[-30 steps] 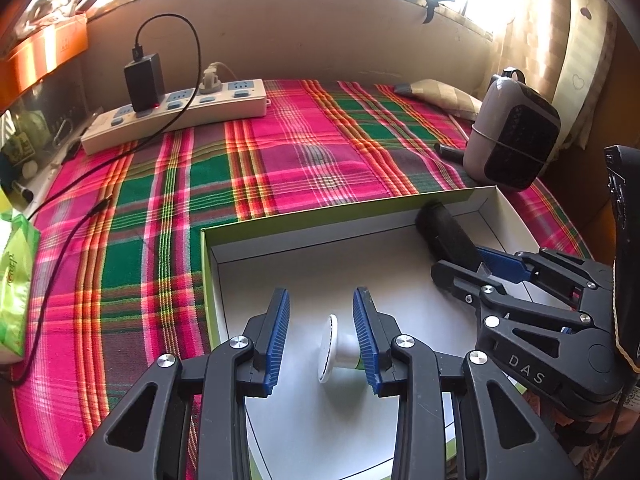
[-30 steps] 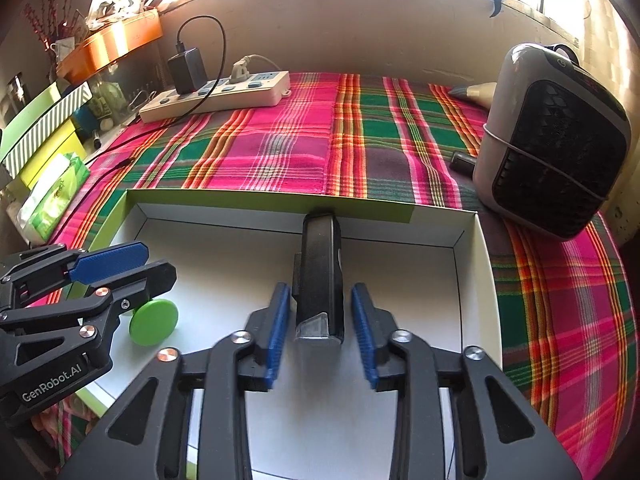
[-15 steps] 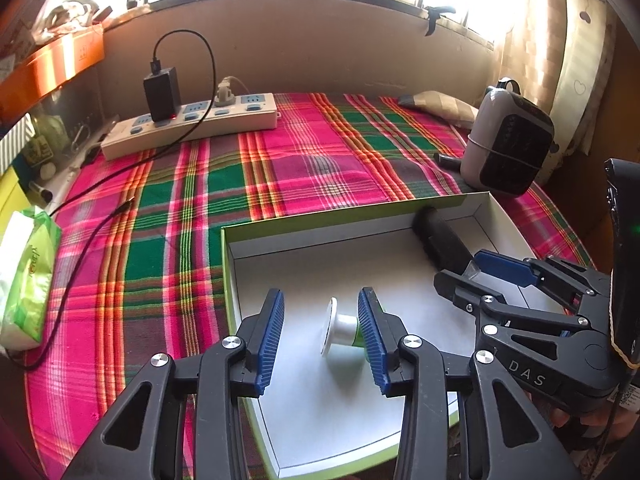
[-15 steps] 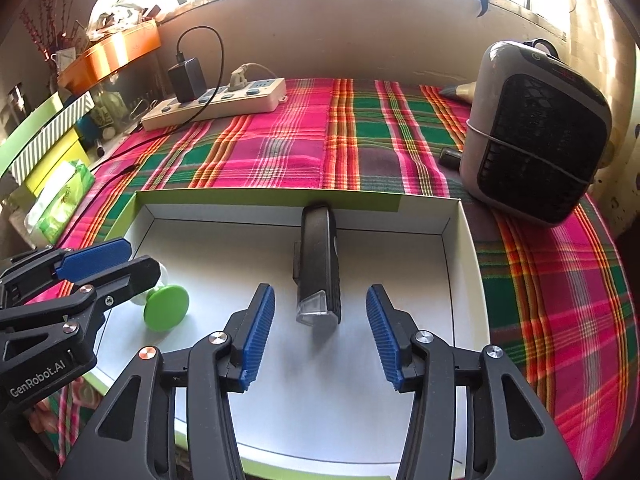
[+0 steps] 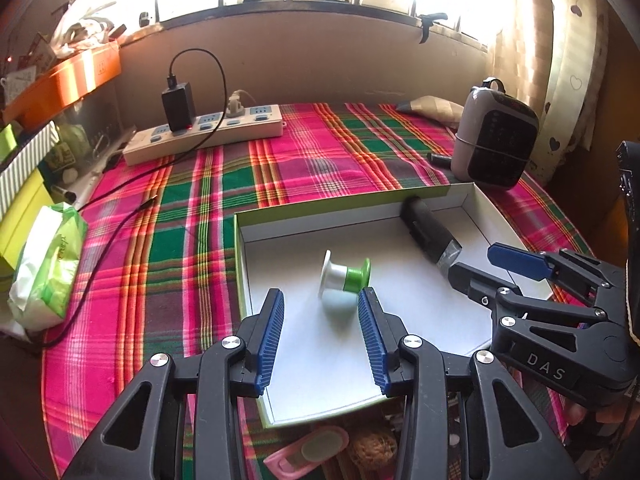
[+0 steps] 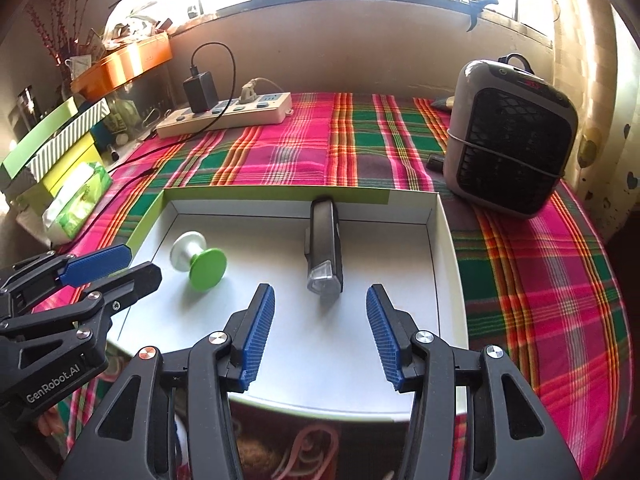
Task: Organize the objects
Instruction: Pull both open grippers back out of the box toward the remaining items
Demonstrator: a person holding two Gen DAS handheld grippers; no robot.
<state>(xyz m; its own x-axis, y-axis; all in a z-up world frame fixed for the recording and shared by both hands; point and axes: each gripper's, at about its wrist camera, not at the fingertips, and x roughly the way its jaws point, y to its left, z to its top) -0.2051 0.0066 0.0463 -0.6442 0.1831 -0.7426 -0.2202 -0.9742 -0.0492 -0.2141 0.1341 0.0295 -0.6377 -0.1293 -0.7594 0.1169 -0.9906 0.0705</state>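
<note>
Spool [image 5: 345,276] and black torch [image 6: 325,252] lie released in box [image 6: 448,248]; left claw [image 5: 321,336] and right claw [image 6: 320,334], both apart, now backed off.

Shallow box [image 6: 448,264]: white inside, green outer rim, open top, lying flat on the plaid cloth, near edge at the cloth's near edge.

Spool-shaped piece [image 6: 199,258] [image 5: 344,276]: white flange, white and green waist, round green flange. Lying on its side on the box floor, left half of the box, green end toward the near side in the right wrist view.

Black bar-shaped device [image 6: 325,248] [image 5: 430,234]: long, slim, with a clear grey tip. Flat on the box floor, right of the spool and apart from it. Far end touches the far wall; clear tip points near.
</note>
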